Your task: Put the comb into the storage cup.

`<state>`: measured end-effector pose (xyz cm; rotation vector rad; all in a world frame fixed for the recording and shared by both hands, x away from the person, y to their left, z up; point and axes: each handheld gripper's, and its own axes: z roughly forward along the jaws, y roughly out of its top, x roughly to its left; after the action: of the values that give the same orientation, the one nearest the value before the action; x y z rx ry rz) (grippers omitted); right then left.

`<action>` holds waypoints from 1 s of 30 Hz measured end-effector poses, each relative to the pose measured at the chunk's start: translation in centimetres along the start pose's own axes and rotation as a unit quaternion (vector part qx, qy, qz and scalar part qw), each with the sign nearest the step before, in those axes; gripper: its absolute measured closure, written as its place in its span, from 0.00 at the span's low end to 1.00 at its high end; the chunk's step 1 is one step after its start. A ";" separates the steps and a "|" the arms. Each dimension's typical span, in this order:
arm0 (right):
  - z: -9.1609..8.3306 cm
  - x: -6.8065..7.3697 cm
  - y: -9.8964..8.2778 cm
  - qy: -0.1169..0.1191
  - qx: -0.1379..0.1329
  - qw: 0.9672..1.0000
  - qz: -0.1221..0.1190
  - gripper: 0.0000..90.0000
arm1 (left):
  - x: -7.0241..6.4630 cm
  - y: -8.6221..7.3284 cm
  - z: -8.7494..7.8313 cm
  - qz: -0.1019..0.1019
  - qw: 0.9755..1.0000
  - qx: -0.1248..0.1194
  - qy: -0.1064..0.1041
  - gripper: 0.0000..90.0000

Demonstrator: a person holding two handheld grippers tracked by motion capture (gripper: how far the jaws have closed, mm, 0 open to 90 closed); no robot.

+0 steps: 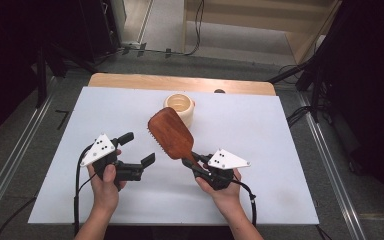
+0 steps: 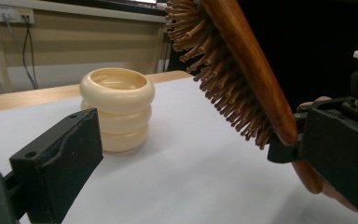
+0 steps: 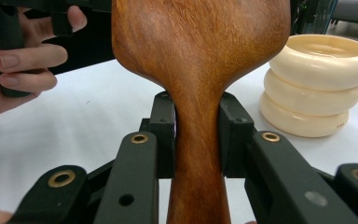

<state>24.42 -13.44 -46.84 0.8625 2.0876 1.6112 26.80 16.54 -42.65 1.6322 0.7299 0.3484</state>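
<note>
We take the cream ringed cup (image 1: 180, 108) as our landmark; it stands upright on the white table (image 1: 260, 130), toward the far edge; the wooden hairbrush (image 1: 170, 134) is in the air just on the near side of this cup, and in the high view its head covers a little of the cup's near wall, though we cannot tell that they touch; the right gripper (image 1: 194, 161) has its jaws closed tight on the neck of the handle, one pad on each side as we see in the right gripper view (image 3: 198, 140), so the brush is firmly held; the long axis of the brush goes from this grip, which is nearer to us than the cup and a little to its right, up and away to the head near the cup; the bristles (image 2: 214, 74) face down and to the left, toward the left gripper (image 1: 139, 149); this gripper is on the near-left side of the cup, its jaws stand wide apart and hold nothing; in our judgement the coming move depends on this relation: the cup lies just beyond the head, along the brush's axis, and the right hand is the nearer one to carry the brush to the cup, while the free left gripper can steady the cup from its side
</note>
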 end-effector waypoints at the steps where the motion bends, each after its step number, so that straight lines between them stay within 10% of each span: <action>1: 0.0 0.0 0.0 0.000 -0.001 1.000 -0.001 0.78 | -0.1 0.1 0.3 -0.004 1.000 -0.001 -0.003 0.00; 30: 0.2 1.3 0.1 0.010 -0.026 0.999 -0.022 0.78 | -2.0 1.6 4.7 -0.029 0.999 -0.007 -0.040 0.00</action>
<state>23.59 -12.38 -46.75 0.7810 2.0554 1.6497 28.56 11.60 -41.74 1.6000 0.7112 0.2447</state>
